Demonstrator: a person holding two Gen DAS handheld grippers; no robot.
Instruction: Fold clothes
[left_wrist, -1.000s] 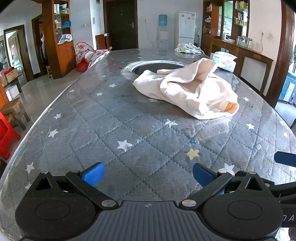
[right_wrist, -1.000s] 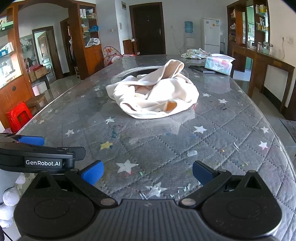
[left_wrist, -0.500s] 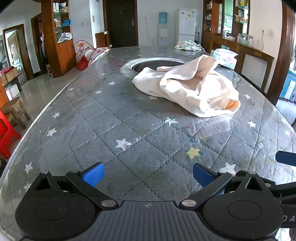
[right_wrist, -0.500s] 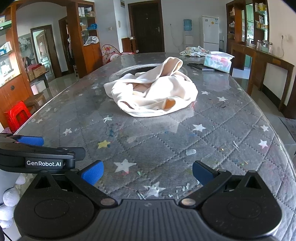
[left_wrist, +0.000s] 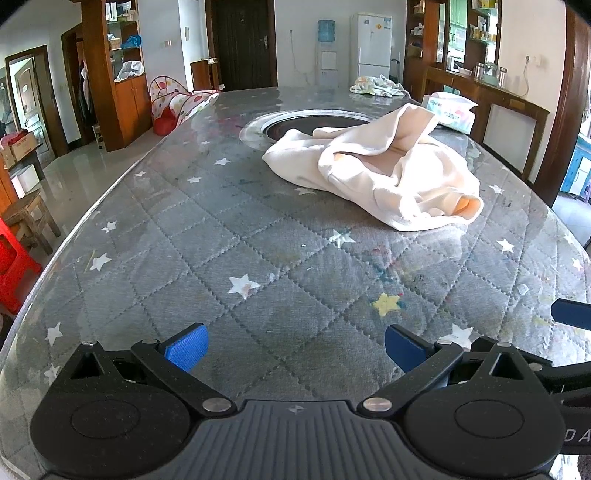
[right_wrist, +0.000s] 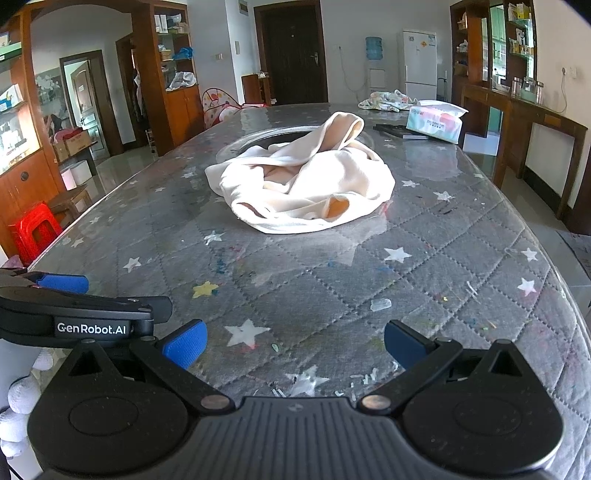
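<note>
A crumpled cream garment (left_wrist: 380, 177) lies in a heap on the grey star-patterned table (left_wrist: 207, 236), beyond both grippers; it also shows in the right wrist view (right_wrist: 306, 184). My left gripper (left_wrist: 293, 349) is open and empty, low over the near table, well short of the garment. My right gripper (right_wrist: 293, 345) is open and empty, also near the front edge. The left gripper's side shows in the right wrist view at far left (right_wrist: 62, 284), and a blue fingertip of the right gripper shows at the right edge of the left wrist view (left_wrist: 570, 314).
A round recessed ring (left_wrist: 306, 123) sits in the table behind the garment. A tissue pack (right_wrist: 434, 120), a dark flat item (right_wrist: 397, 131) and another bundle of cloth (right_wrist: 386, 100) lie at the far end. A red stool (right_wrist: 33, 229) stands left of the table.
Both grippers have moved forward slightly toward the garment, which looks a bit nearer. Both stay open and empty.
</note>
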